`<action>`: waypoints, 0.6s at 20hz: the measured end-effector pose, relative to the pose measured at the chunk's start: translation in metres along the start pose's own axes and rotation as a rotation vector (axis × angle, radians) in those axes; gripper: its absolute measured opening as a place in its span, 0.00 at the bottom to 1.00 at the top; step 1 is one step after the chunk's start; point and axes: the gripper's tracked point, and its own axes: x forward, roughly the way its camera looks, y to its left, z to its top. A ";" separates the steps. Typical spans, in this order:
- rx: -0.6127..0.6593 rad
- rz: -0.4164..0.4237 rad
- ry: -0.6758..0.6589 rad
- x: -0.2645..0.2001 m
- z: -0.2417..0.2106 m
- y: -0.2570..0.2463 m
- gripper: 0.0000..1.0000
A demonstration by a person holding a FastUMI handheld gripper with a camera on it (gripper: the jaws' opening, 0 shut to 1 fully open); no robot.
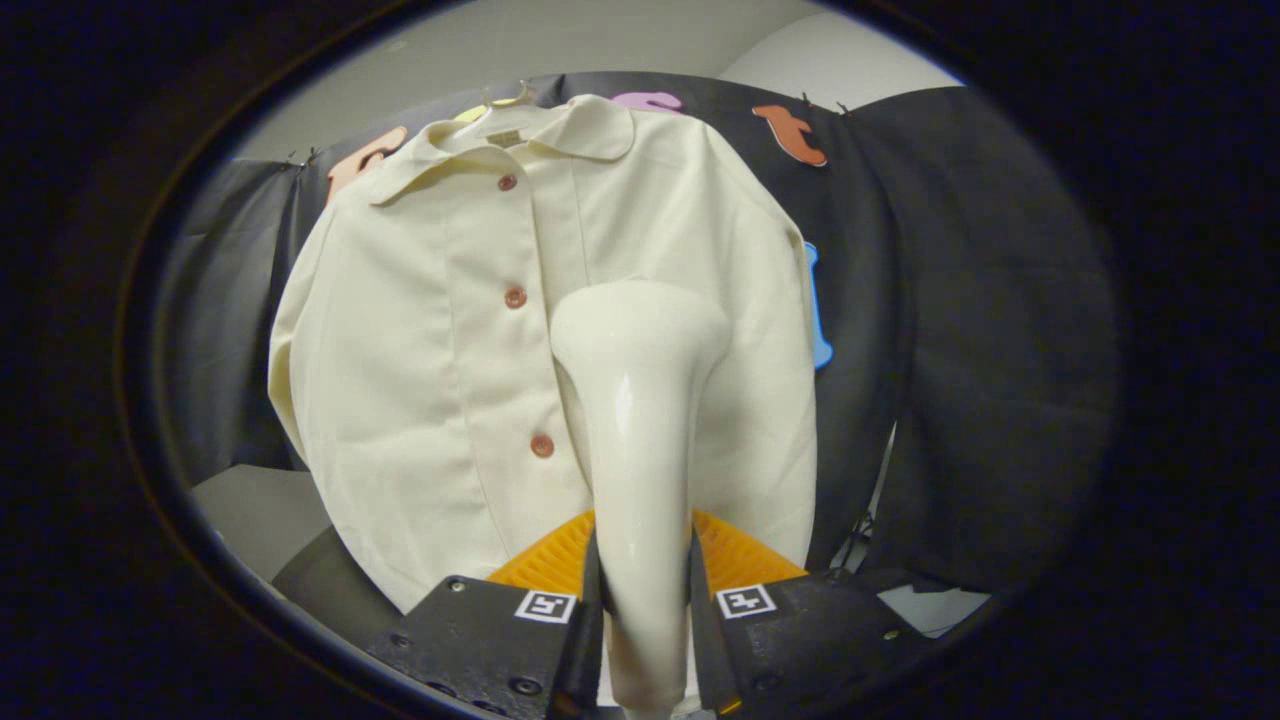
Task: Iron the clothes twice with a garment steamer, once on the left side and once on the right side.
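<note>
The tongs [643, 590] were closed on the garment steamer [640, 440], one finger pressing each side of its glossy cream handle. The handle ran straight up between the two fingers and widened beyond them into a broad, rounded head. That head faced away from the camera, toward the shirt [480, 330], and covered part of the shirt's front to the right of the button line. Whether the head actually touched the fabric could not be told from this angle.

The shirt was pale cream, with long sleeves and a rounded collar [560, 135]. It hung on a hanger [508, 98] whose hook showed just above the collar, against the black cloth wall [960, 300] of the booth. Three reddish-brown buttons ran down the placket: the top button [507, 183] just below the collar, the middle button [515, 297] left of the steamer head, and the lowest button [541, 446] beside the handle's upper part. The front was fastened and lay fairly flat, with the sleeves hanging down at both sides. The hem fell just beyond the fingers.

To the lower left of the shirt, a pale grey desk [255, 515] surface showed past the hanging sleeve.
</note>
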 end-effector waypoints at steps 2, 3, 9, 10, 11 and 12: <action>0.020 0.009 0.001 0.004 -0.014 0.002 0.37; 0.023 0.009 0.009 0.004 -0.022 0.002 0.37; 0.040 -0.002 0.063 0.000 -0.072 -0.007 0.37; 0.039 -0.008 0.072 -0.001 -0.079 -0.011 0.37; 0.040 -0.015 0.076 -0.002 -0.086 -0.014 0.37; 0.041 -0.020 0.079 -0.003 -0.092 -0.017 0.37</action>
